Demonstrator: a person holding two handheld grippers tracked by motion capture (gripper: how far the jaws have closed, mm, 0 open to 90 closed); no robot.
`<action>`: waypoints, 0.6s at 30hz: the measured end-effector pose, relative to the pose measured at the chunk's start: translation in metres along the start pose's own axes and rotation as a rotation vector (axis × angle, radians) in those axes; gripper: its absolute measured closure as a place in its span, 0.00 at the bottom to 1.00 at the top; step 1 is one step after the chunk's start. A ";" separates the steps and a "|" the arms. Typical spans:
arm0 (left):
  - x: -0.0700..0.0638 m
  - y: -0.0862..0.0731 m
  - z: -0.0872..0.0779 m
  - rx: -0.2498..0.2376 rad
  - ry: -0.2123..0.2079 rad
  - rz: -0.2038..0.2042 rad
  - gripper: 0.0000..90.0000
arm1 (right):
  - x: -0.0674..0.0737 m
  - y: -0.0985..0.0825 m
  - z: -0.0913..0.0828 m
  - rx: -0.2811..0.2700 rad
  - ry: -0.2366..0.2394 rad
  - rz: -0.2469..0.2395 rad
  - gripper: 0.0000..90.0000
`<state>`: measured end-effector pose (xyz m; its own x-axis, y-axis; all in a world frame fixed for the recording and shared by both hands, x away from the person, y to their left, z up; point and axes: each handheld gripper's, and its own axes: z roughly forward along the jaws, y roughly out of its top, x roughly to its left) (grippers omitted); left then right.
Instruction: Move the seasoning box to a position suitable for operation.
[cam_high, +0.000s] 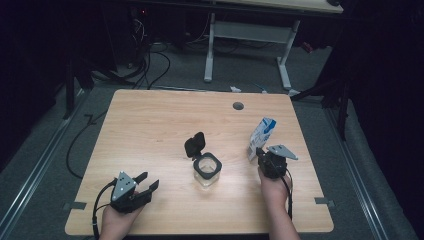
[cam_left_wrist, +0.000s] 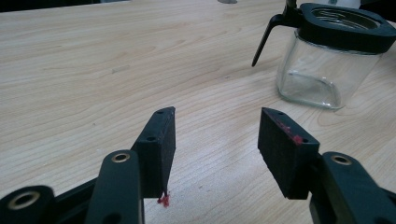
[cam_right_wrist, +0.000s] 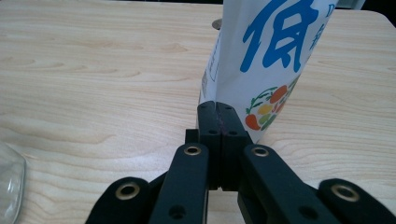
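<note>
A white pouch (cam_high: 262, 132) with blue print stands upright at the right of the wooden table (cam_high: 150, 125). My right gripper (cam_high: 260, 151) is at its foot. In the right gripper view the jaws of that gripper (cam_right_wrist: 217, 106) are pressed together, pinching the lower edge of the pouch (cam_right_wrist: 271, 56). A square glass jar (cam_high: 207, 170) with a black rim stands at the table's middle, its black lid (cam_high: 195, 145) flipped up behind it. My left gripper (cam_high: 147, 182) rests near the front left, open, pointing toward the jar (cam_left_wrist: 327, 65). Between the jaws of this gripper (cam_left_wrist: 217, 140) is only bare wood.
A round grommet hole (cam_high: 238, 106) sits near the table's far edge. Beyond the table a white desk frame (cam_high: 250, 45) and cables lie on the grey floor. A corner of the jar (cam_right_wrist: 9, 186) shows at the left of the right gripper view.
</note>
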<state>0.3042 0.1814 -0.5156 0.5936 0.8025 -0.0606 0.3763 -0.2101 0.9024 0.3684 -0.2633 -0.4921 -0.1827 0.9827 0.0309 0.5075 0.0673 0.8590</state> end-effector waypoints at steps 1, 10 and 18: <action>0.000 0.000 0.000 -0.001 0.000 0.000 0.52 | 0.000 0.000 -0.001 -0.004 -0.003 -0.015 1.00; -0.001 0.000 0.001 0.003 0.002 0.001 0.52 | -0.008 -0.016 -0.023 -0.024 0.030 -0.034 1.00; -0.001 -0.001 0.002 0.009 0.005 0.000 0.52 | -0.014 -0.036 -0.052 -0.046 0.063 -0.029 1.00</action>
<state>0.3052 0.1799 -0.5173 0.5897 0.8055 -0.0587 0.3826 -0.2146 0.8987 0.3093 -0.2886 -0.4967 -0.2502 0.9675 0.0366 0.4627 0.0863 0.8823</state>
